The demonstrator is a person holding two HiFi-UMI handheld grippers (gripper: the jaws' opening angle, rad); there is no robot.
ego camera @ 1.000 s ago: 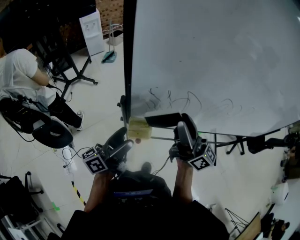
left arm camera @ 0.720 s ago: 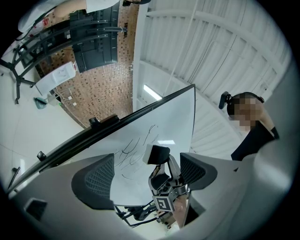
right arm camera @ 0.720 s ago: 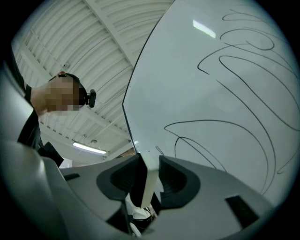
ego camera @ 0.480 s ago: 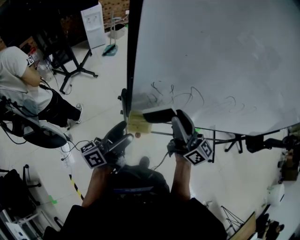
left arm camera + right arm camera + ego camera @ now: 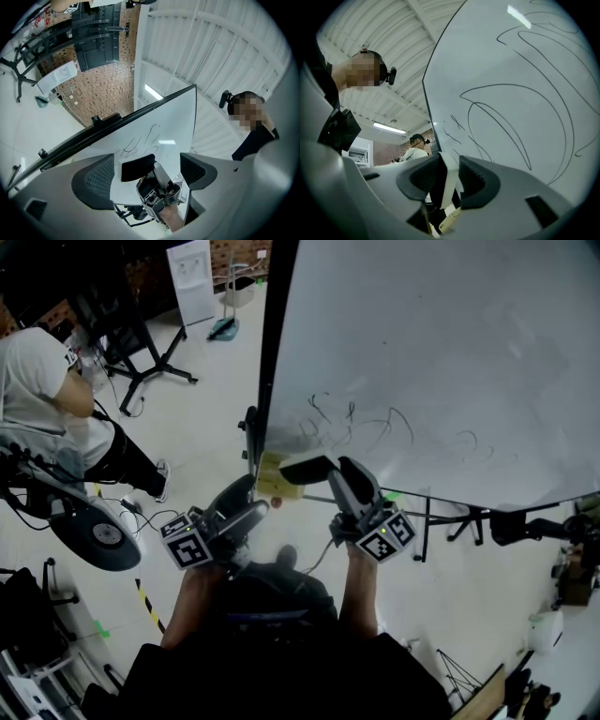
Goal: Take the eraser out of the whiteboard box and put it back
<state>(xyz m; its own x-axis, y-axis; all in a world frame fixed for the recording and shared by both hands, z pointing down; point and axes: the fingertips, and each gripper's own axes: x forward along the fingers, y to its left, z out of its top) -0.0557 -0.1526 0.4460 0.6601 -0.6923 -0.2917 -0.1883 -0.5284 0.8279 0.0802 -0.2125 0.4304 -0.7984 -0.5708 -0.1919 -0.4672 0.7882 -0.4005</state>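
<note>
The eraser (image 5: 307, 467), a flat block with 1 black face and a white back, is clamped between the right gripper's (image 5: 341, 474) 2 pads. It sits close to the scribbled whiteboard's (image 5: 422, 362) lower edge, near the yellowish box (image 5: 277, 487). The left gripper (image 5: 251, 501) gapes wide and empty.

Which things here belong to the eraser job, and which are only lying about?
Belong to the job:
eraser, held in the right gripper
yellowish box at the whiteboard's lower corner

Lying about:
office chair
seated person
</note>
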